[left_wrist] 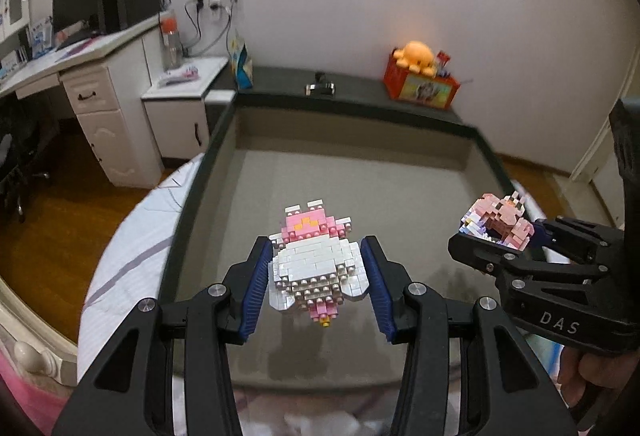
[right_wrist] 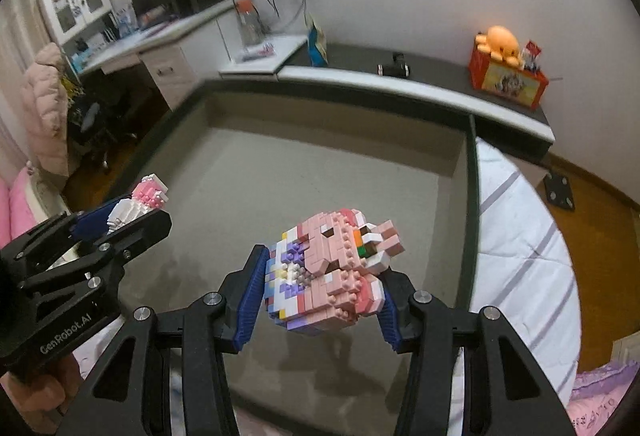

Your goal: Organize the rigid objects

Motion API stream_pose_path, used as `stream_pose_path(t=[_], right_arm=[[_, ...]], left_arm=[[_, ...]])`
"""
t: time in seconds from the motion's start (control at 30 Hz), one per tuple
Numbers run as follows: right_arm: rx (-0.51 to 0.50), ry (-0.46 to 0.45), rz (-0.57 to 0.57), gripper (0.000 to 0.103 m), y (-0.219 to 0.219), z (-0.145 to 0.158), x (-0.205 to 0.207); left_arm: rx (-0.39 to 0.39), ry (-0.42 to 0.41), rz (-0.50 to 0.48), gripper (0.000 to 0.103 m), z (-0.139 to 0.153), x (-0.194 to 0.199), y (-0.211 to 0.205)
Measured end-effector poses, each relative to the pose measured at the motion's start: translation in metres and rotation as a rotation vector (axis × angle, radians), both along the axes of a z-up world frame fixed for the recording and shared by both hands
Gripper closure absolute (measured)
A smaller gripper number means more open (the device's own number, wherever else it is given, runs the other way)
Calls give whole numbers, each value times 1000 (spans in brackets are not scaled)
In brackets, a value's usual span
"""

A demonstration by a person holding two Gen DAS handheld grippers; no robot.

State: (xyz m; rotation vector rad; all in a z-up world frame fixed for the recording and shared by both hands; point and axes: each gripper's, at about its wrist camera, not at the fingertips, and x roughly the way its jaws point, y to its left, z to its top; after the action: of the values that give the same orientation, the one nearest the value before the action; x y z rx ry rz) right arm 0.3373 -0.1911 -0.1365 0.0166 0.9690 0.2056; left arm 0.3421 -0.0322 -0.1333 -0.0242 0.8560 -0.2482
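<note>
My left gripper (left_wrist: 316, 272) is shut on a white and pink brick figure (left_wrist: 316, 268) and holds it above the floor of a large grey box (left_wrist: 440, 196). My right gripper (right_wrist: 320, 276) is shut on a pink and purple brick figure (right_wrist: 332, 272), also held above the box floor (right_wrist: 280, 176). In the left wrist view the right gripper (left_wrist: 496, 236) is at the right with its figure (left_wrist: 500, 216). In the right wrist view the left gripper (right_wrist: 124, 212) is at the left with its figure (right_wrist: 140, 200).
The box has dark rims (right_wrist: 474, 196) and sits on a striped bed sheet (right_wrist: 520, 256). Behind it, a dark ledge holds an orange box with an orange plush (left_wrist: 420, 76), a blue bag (left_wrist: 242, 66) and a small camera (left_wrist: 320, 86). A white desk (left_wrist: 80, 76) stands at the left.
</note>
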Motion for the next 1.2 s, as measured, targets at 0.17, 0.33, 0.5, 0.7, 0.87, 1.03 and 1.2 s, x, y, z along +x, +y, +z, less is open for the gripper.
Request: stream_pose_path(t=[0.17,0.33,0.5,0.7,0.87,1.03,1.2], right_arm=[[-28,44,16,45,0,-12,9],[-13,28,-28,13,-3,-5,4],[43,-40,-50,0,-9,13,-24],[55,-128,-93,0,-6,43,-70],[55,-229,-113,0,1,77,-112],[47,-335,-120,0,6,110,-162],[33,-417,-154,0,1,133,-208]], left_arm=[[66,21,26,15,-10,4,-5],[45,-16,66,1,1,-10,12],[53,-83,103,0,25,-42,24],[35,-189,137,0,60,-94,36],[32,-246,151,0,82,-137,44],[36,-301,160,0,98,-178,49],[44,-335,171,0,113,-217,48]])
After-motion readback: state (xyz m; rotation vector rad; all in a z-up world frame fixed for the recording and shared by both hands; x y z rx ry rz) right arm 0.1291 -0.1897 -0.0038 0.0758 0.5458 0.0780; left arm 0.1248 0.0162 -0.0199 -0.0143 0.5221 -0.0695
